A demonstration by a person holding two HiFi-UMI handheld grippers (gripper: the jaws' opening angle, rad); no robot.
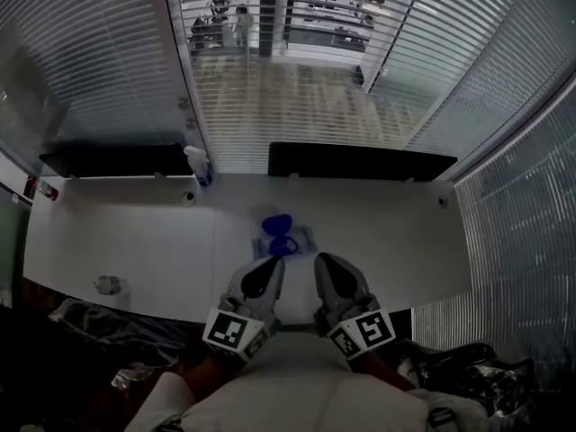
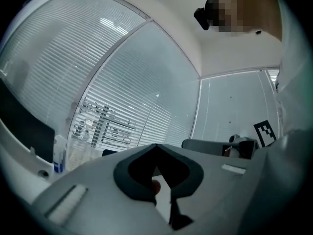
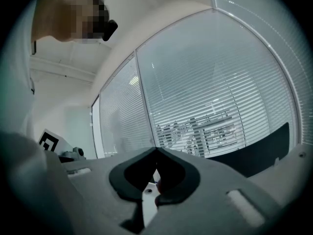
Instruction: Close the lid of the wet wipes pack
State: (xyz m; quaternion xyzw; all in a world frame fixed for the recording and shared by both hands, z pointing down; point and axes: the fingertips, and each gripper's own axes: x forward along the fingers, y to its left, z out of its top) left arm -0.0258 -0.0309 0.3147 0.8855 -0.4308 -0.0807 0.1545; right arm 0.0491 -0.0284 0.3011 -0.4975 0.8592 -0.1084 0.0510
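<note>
Counting now: two tongs, the left tongs and the right tongs. One desk. On it: one wet wipes pack, one spray bottle, one small grey object. Two dark panels behind: left panel, right panel.

The head view looks steeply down over the table, while both gripper views tilt upward, sharing the slatted blinds.
</note>
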